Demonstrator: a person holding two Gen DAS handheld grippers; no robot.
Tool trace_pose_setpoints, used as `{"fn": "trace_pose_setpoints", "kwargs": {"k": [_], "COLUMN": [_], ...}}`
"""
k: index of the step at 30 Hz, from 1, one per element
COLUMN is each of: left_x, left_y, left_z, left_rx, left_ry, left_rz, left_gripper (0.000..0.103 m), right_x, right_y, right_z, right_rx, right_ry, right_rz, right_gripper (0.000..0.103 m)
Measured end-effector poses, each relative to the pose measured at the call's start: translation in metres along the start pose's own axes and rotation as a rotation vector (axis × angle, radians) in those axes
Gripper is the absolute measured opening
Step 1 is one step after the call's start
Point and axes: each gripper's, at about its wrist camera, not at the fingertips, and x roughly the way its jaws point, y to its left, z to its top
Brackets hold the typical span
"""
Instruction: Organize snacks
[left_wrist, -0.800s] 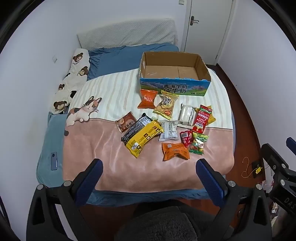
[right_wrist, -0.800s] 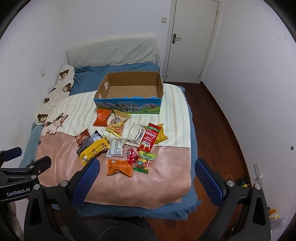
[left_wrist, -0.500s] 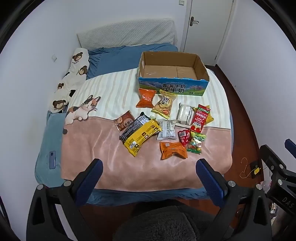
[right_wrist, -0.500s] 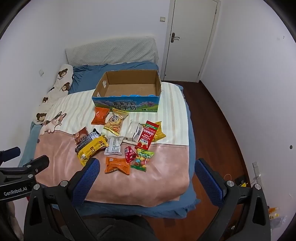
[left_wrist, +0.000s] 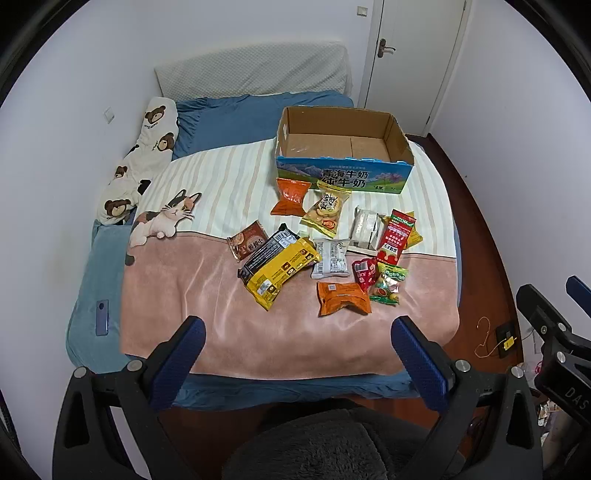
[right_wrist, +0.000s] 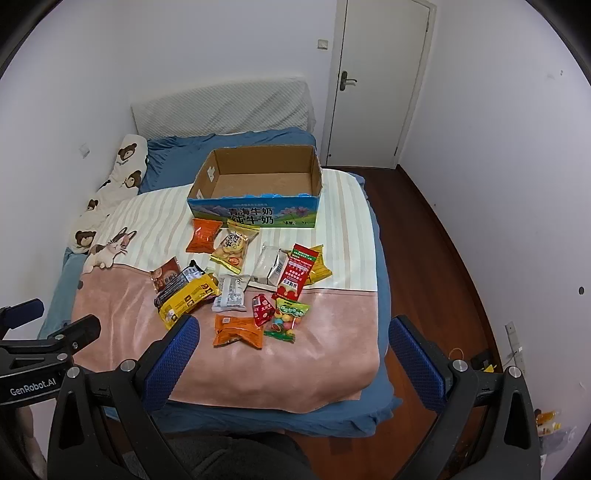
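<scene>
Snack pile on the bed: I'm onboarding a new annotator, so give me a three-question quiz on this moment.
1. True or false: the cardboard box already holds a snack.
2. Which lies nearest the foot of the bed?
A. the round-biscuit packet
B. the orange packet
C. the brown packet
3. Fill in: the jaws of the left gripper and the right gripper are both ____.

Key
1. False; its bottom shows bare.
2. B.
3. Open, with nothing between them.
</scene>
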Motion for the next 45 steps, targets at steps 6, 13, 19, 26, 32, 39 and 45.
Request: {"fn": "trace_pose_setpoints", "kwargs": {"k": [6,13,19,26,32,39,45], "left_x": [-0.002,-0.014,-0.018,-0.019,-0.018,-0.019,-0.021], "left_y": [-0.009,-0.003,-0.001,0.001,0.003,0.003,0.004], "left_z": [0.0,0.002,0.008,0.006,0.006,0.006,0.009], "left_rx": [0.001,-0.003,-0.002,-0.008,-0.005,-0.004,-0.003], "left_ry": [-0.013,-0.018,-0.021,-0.025,-0.027,-0.036,-0.045], "left_rz": [0.001,-0.007,-0.012,-0.015,-0.015,-0.012,-0.015], "left_gripper": [0.103,0.103,0.103,0.103,0.103,0.103,0.103], "right_x": [-0.008,-0.01,-0.01,-0.011,-0.013,-0.013,-0.017], "right_y": [0.002,0.003,0.003,0.005,0.007,0.005,0.005], "right_z": [0.001,0.0,0.001,0.002,0.001,0.0,-0.002], "right_rx": [0.005,0.006,0.007,0.009,0.01,0.014,0.014], "right_ry": [-0.021,-0.024,-0.024,-0.021,-0.021,-0.024,-0.031], "right_rz": [0.003,0.004,0.003,0.003,0.006,0.01,0.013], "right_gripper": [0.103,0.103,0.103,0.103,0.103,0.103,0.103]}}
